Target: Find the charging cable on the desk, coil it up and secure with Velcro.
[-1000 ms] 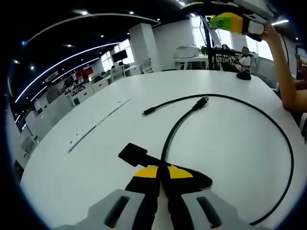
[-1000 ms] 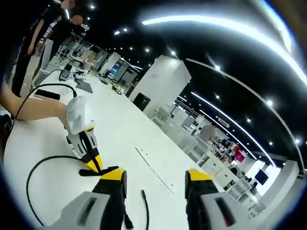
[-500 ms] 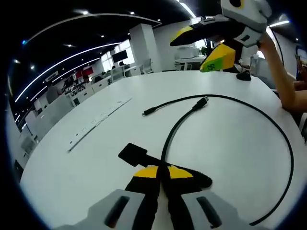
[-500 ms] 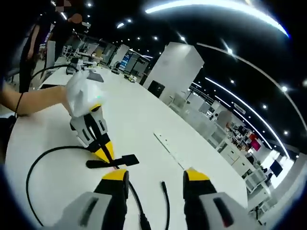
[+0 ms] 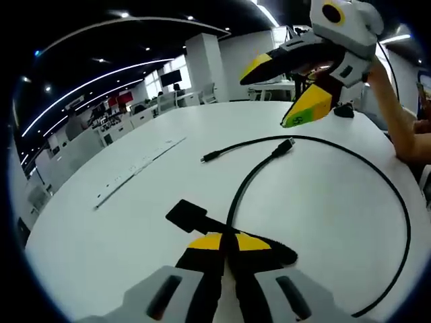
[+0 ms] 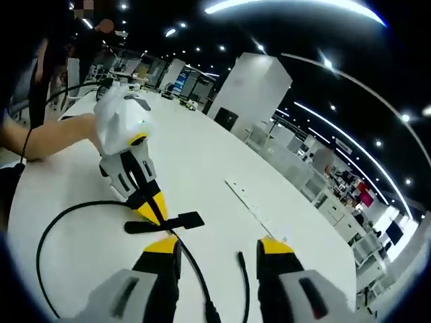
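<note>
one thin limp cable [image 5: 316, 138], light; left gripper [image 5: 229, 243] clamped on it beside velcro strap [image 5: 192, 219]; right gripper [image 6: 217, 249] apart, best gripped near plug [image 5: 285, 143].

White desk [image 5: 121, 229], office desks [image 5: 135, 118] behind

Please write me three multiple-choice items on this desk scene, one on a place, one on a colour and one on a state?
1. Where does the flat black Velcro strap lie?
A. on the white desk beside the left tongs' tips
B. hanging off the desk edge
C. wrapped round the cable's plugs

2. What colour are the tips of the left tongs?
A. red
B. yellow
C. green

3. How do the right tongs stand?
A. shut on the cable
B. shut on nothing
C. open

Answers:
1 A: the strap rests flat on the white round desk.
2 B: both tips are yellow.
3 C: the desk shows through the gap, and the long black charging cable lies ungripped.
</note>
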